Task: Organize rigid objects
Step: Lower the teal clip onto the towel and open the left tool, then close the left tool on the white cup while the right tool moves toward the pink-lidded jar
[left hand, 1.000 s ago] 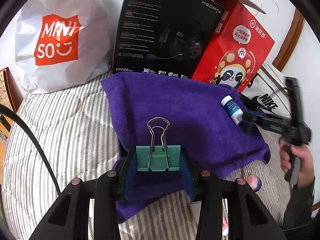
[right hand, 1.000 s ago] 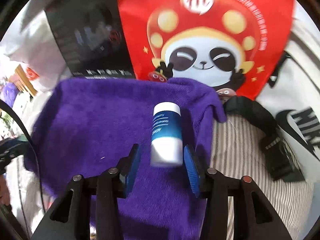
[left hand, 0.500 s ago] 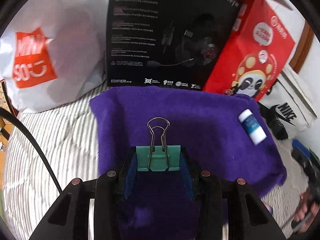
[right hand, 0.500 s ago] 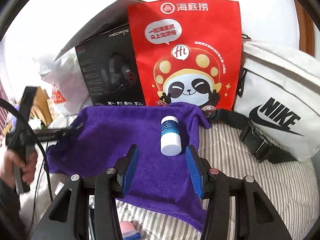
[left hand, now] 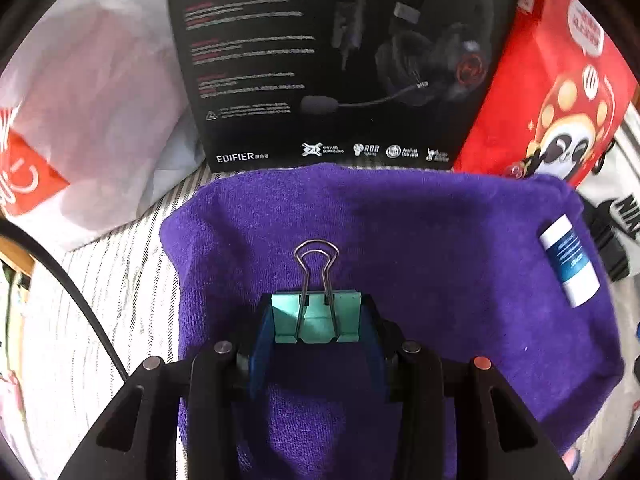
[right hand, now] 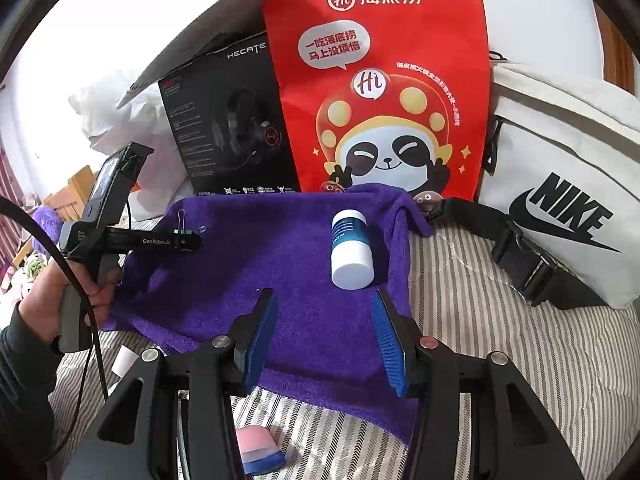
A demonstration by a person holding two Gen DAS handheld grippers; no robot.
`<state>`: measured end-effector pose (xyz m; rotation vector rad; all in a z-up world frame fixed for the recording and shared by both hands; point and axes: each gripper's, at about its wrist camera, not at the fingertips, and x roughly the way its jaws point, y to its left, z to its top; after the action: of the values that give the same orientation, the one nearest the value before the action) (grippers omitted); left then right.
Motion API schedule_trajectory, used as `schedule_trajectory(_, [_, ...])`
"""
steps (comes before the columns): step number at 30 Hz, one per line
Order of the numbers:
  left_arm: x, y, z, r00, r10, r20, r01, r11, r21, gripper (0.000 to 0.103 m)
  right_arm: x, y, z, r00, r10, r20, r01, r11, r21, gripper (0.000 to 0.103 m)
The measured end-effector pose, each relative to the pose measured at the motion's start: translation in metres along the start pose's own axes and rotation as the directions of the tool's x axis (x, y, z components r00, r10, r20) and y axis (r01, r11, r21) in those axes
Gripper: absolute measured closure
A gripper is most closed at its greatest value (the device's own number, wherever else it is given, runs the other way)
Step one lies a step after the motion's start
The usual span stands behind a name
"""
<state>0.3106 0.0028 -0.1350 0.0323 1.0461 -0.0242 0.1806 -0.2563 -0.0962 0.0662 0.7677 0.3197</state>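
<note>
Left gripper (left hand: 316, 322) clamped on a green clip (left hand: 316, 316), held over the towel (left hand: 420, 248) toward its left edge, wire loops pointing at the black box (left hand: 320, 60). Bottle (right hand: 351, 250) lies on the towel near its right edge; bare purple between clip and bottle. Right gripper (right hand: 324, 336) empty, fingers apart, just short of the bottle over the towel's near edge.

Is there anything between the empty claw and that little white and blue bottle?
Only bare purple towel: in the right wrist view, the bottle lies just past the open right claw.
</note>
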Motion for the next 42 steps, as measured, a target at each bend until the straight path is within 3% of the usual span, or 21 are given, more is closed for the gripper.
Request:
schedule_trajectory(6, [-0.001, -0.014, 0.002, 0.999, 0.032, -0.010, -0.032, 0.999, 0.019, 0.061, 0.002, -0.002, -0.001, 1.000, -0.004, -0.006, 0.004, 1.000, 0.011, 0.055])
schedule_trajectory(9, [-0.004, -0.016, -0.001, 0.999, 0.046, -0.015, -0.046, 0.999, 0.015, 0.053, 0.002, 0.000, -0.001, 1.000, 0.000, -0.005, 0.000, 1.000, 0.009, 0.054])
schedule_trajectory(17, [-0.020, -0.018, -0.022, 1.000, 0.004, 0.000, -0.004, 1.000, 0.009, 0.049, 0.003, 0.004, -0.003, 0.999, 0.032, -0.008, -0.032, 0.999, 0.022, 0.051])
schedule_trajectory(23, [-0.073, -0.023, -0.056, 0.998, -0.033, 0.055, 0.031, 0.999, 0.031, 0.049, 0.001, -0.001, -0.002, 1.000, 0.023, 0.000, -0.023, 0.999, 0.048, 0.049])
schedule_trajectory(29, [-0.103, -0.033, -0.108, 0.996, -0.088, 0.023, 0.087, 0.995, 0.049, 0.049, -0.001, -0.010, -0.002, 1.000, -0.006, -0.010, 0.007, 0.997, 0.082, 0.049])
schedule_trajectory(33, [-0.095, -0.033, -0.128, 0.993, -0.117, -0.030, 0.118, 0.992, 0.035, 0.049, -0.003, -0.015, -0.001, 1.000, -0.012, -0.004, 0.013, 0.995, 0.102, 0.049])
schedule_trajectory(36, [-0.083, -0.039, -0.135, 0.996, -0.071, -0.051, 0.074, 0.996, 0.047, 0.047, -0.004, -0.015, -0.001, 1.000, -0.008, 0.001, 0.008, 0.994, 0.108, 0.049])
schedule_trajectory(42, [-0.082, -0.024, -0.140, 0.997, -0.056, -0.056, 0.058, 0.998, 0.024, 0.049, -0.001, -0.009, -0.002, 1.000, 0.002, -0.009, -0.001, 0.996, 0.089, 0.049])
